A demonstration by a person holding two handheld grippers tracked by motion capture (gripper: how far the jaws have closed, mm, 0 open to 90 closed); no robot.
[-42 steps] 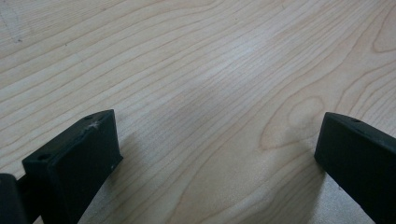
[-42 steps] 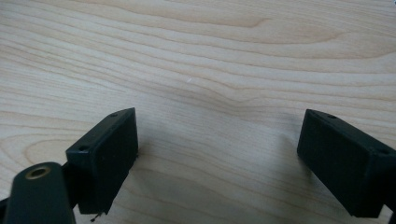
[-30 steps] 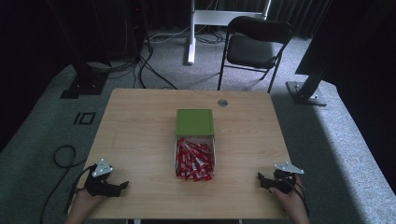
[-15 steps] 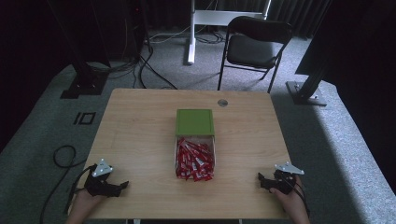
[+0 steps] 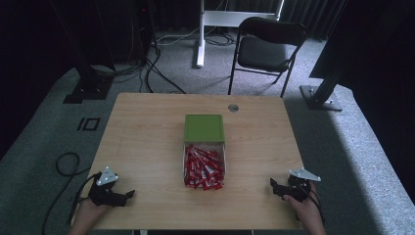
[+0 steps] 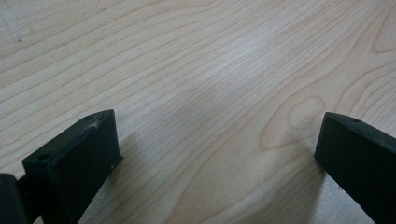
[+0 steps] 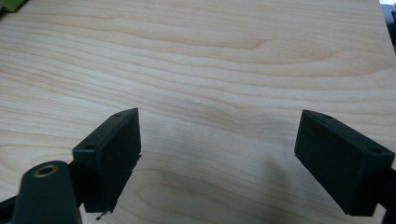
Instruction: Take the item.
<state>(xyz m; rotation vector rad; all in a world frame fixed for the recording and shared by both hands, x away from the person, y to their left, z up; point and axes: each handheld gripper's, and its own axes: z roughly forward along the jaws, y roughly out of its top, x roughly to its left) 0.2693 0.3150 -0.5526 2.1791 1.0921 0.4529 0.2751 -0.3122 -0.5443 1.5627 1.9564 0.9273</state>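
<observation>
- The left gripper (image 5: 128, 195) lies on the wooden table (image 5: 147, 132) at the near left corner, well to the left of the clear box (image 5: 204, 165), with a hand (image 5: 88, 218) behind it and a grey three-cornered plate on top.
- In the left gripper view the left gripper (image 6: 219, 140) has its jaws set wide apart, with bare wood grain between them and nothing held.
- A black cable (image 5: 66, 164) loops over the carpet off the table's left edge, further left of the box than the gripper.
- The clear box stands at the middle of the table, between the two grippers and apart from both.
- Red packets (image 5: 203, 169) fill the box's near part in a loose heap; white marks show on them, but no writing or brand can be read at this size.
- A green lid (image 5: 204, 128) covers the far part of the box, leaving the packets open to view.
- A small round grommet (image 5: 233, 107) sits in the tabletop beyond the box, slightly to its right.
- A black folding chair (image 5: 266, 49) stands on the floor beyond the table, further back than the box and to its right.
- The right gripper (image 5: 272, 185) rests at the near right corner, well to the right of the box, held by a hand (image 5: 308, 213).
- In the right gripper view the right gripper (image 7: 218, 140) also has its jaws spread wide over bare wood, gripping nothing; a sliver of the green lid (image 7: 11, 4) shows at the top left corner.
</observation>
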